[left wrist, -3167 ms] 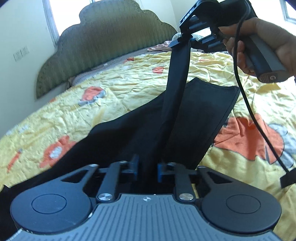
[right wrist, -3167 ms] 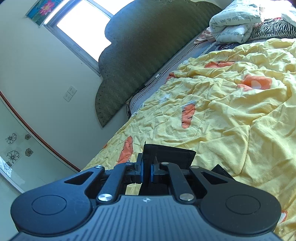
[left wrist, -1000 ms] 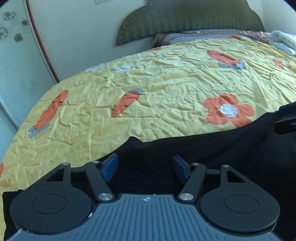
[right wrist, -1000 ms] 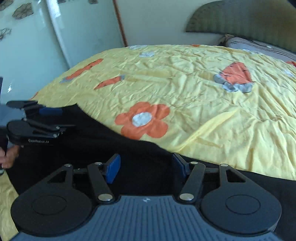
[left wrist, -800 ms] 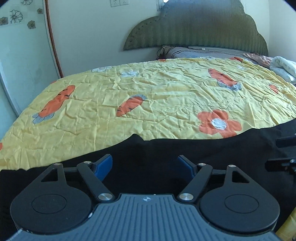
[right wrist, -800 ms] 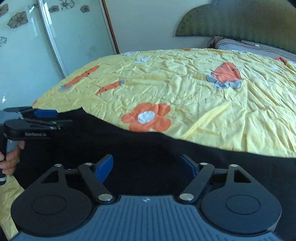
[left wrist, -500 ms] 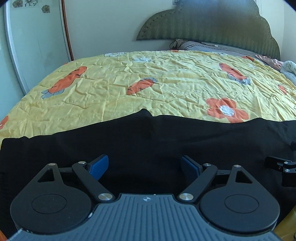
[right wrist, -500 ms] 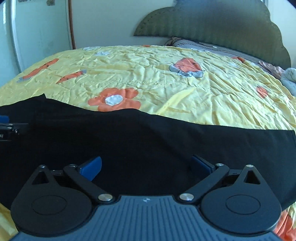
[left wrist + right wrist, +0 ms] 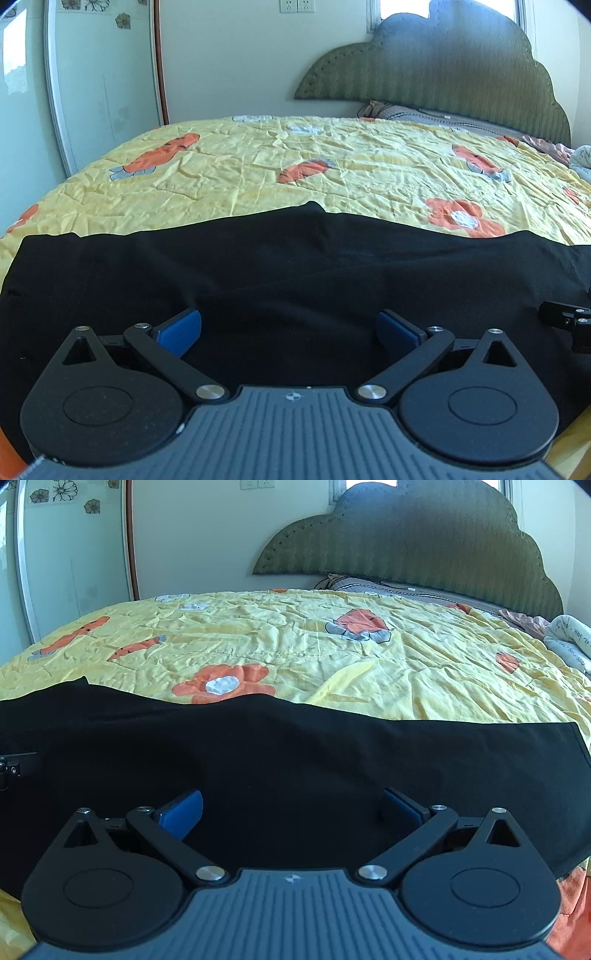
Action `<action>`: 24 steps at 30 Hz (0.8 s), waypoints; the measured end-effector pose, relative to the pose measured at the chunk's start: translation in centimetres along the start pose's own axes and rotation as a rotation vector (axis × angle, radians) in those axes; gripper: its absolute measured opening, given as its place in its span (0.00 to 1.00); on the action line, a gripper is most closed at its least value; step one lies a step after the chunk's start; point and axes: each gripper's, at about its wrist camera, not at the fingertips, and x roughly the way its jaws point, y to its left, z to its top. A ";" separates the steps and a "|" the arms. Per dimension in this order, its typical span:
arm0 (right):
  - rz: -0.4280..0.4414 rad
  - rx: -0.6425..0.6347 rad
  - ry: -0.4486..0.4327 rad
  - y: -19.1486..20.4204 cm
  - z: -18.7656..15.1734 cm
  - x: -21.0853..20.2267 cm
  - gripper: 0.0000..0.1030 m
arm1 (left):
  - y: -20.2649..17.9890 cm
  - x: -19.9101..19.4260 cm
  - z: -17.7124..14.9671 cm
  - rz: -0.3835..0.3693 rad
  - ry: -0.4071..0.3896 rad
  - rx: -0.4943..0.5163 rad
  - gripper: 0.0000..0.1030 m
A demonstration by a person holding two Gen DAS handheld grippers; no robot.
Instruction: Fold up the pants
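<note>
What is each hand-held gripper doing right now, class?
Left hand-held gripper: open, has just been opening, holding nothing, above the black pants.
Right hand-held gripper: open, holding nothing, over the pants.

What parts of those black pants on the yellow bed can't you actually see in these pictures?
- Black fabric pants: near edge hidden behind the left gripper body, left wrist view.
- Same in the right wrist view, behind the right gripper.
- Which end is the waistband: fabric too dark to tell.
- Yellow flowered quilt: cut off by frame edges.

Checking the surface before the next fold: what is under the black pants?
The black pants lie spread on a yellow quilt printed with orange carrots and flowers. Where the cloth covers it, the quilt cannot be seen, nor anything beneath the pants.
</note>
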 end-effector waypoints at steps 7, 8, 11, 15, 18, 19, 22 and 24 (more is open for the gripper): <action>0.004 0.006 0.000 0.0 0.0 0.0 1.00 | 0.0 0.0 -0.1 -0.004 -0.003 -0.010 1.00; 0.004 0.005 0.000 0.0 0.0 0.0 1.00 | 0.0 0.0 -0.1 -0.003 -0.003 -0.010 1.00; 0.004 0.005 0.000 -0.1 0.0 0.0 1.00 | 0.0 0.0 -0.1 -0.004 -0.003 -0.010 1.00; 0.003 0.004 -0.001 0.0 0.0 0.0 1.00 | 0.1 0.0 -0.1 -0.010 -0.002 -0.018 1.00; 0.004 0.005 0.000 0.0 0.0 0.0 1.00 | 0.2 0.0 -0.2 -0.012 -0.002 -0.022 1.00; 0.003 0.004 0.000 0.0 0.0 0.0 1.00 | 0.2 0.0 -0.2 -0.013 -0.002 -0.024 1.00; 0.001 0.002 -0.001 -0.1 0.0 0.0 1.00 | 0.2 0.0 -0.2 -0.013 -0.002 -0.023 1.00; 0.002 0.003 -0.001 -0.1 0.0 0.0 1.00 | 0.2 0.0 -0.2 -0.013 -0.002 -0.024 1.00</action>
